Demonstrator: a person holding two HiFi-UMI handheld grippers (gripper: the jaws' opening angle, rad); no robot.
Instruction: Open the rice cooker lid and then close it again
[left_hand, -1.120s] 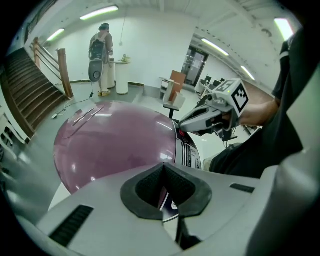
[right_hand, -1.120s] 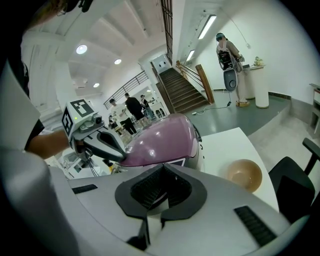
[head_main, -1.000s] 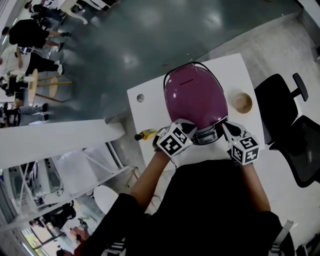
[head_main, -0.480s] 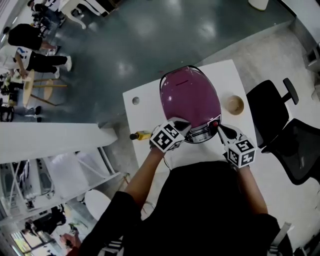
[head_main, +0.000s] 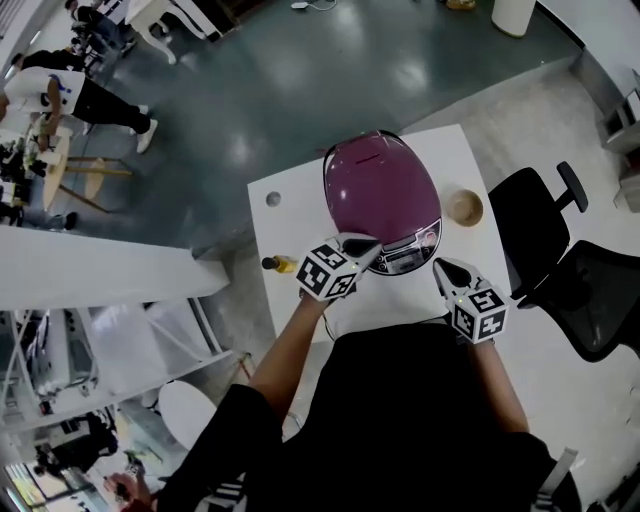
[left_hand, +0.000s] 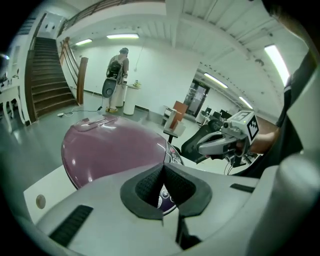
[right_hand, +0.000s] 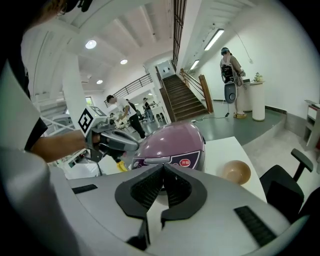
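1. The rice cooker (head_main: 382, 195) is sitting on the table (head_main: 300, 215), toward its far side.
2. A bowl (head_main: 463, 208) is resting on the table just right of the cooker.
3. A small bottle (head_main: 281, 264) is lying at the table's left edge.
4. An office chair (head_main: 540, 225) is standing right of the table.
5. The left gripper (head_main: 372, 243) is hanging at the cooker's near left corner.
6. The right gripper (head_main: 440, 265) is hanging by its near right, apart from it.
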